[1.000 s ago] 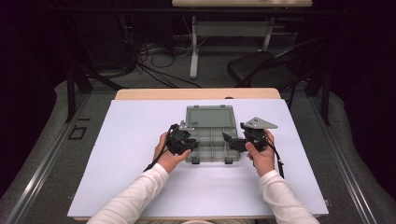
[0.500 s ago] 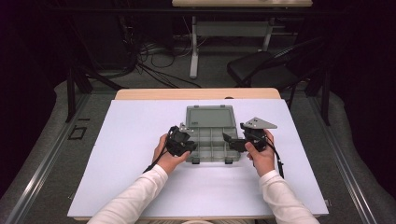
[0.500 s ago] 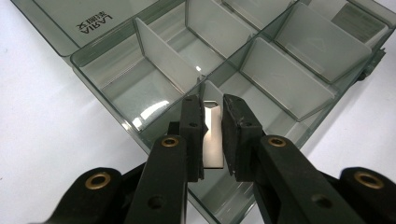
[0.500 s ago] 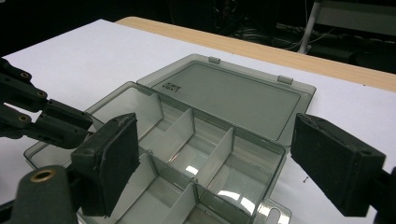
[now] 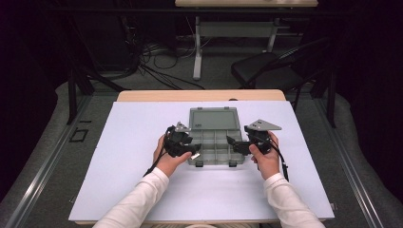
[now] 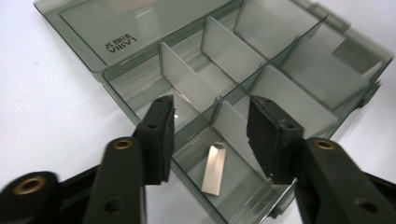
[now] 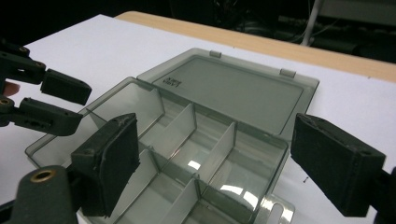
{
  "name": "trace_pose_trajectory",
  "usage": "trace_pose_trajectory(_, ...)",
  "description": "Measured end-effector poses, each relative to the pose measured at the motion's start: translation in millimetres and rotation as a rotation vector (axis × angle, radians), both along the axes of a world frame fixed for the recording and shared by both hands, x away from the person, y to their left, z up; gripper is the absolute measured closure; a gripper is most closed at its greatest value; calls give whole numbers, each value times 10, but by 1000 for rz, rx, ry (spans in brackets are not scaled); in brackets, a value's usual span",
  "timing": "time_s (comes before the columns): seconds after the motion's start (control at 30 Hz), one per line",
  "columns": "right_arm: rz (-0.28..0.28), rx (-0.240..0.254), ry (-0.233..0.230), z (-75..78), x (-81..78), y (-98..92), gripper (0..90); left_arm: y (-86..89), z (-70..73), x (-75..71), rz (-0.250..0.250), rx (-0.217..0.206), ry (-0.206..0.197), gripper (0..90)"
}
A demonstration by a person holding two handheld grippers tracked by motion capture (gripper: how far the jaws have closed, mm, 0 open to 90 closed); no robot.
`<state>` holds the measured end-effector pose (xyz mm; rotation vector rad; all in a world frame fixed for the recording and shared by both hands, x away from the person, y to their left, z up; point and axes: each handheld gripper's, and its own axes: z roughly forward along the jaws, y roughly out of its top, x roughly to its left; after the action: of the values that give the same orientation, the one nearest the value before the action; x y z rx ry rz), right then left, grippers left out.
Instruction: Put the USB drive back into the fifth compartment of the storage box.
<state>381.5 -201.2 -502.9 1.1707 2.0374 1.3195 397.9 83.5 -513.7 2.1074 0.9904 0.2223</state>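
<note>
One small metal piece [image 6: 214, 169] already lies in the box [image 6: 299, 70] compartment right below the left gripper [image 6: 211, 135], whose jaws have just been opening & stand apart w/ nothing clamped, right gripper [image 7: 231, 163] wide apart, empty, other compartments look unfilled.

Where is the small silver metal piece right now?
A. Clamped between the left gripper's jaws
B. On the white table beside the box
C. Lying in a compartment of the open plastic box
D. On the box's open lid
C: the metal piece lies flat on the floor of a compartment of the box, below the left gripper, whose jaws stand apart.
</note>
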Motion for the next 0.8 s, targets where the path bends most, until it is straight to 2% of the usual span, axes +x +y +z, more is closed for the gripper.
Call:
trace_pose_trajectory(0.03,1,4,14,-1,5,3,150,6,-6,12,-4,-21,-7,476)
trace_pose_trajectory(0.1,0,6,32,3,14,4,150,11,-3,23,-11,-38,-13,428)
trace_pose_trajectory(0.13,0,3,38,10,15,0,150,13,2,27,-9,-41,-29,419)
trace_pose_trajectory(0.33,-2,17,61,40,23,-33,150,51,49,66,-7,-15,-91,390)
trace_pose_trajectory(0.4,-9,16,85,33,32,-50,150,71,54,91,-7,-3,-102,384)
trace_pose_trajectory(0.43,-11,13,93,23,43,-60,150,85,59,105,-27,-2,-121,369)
trace_pose_trajectory(0.5,-16,11,135,-1,73,-82,150,100,61,120,-33,-14,-130,360)
trace_pose_trajectory(0.53,-19,13,153,-11,87,-95,150,114,63,129,-32,-24,-127,355)
trace_pose_trajectory(0.7,-30,33,198,-43,138,-150,145,176,36,184,-16,-72,-45,322)
trace_pose_trajectory(0.8,-41,44,200,-44,156,-158,144,184,19,209,2,-86,-51,218)
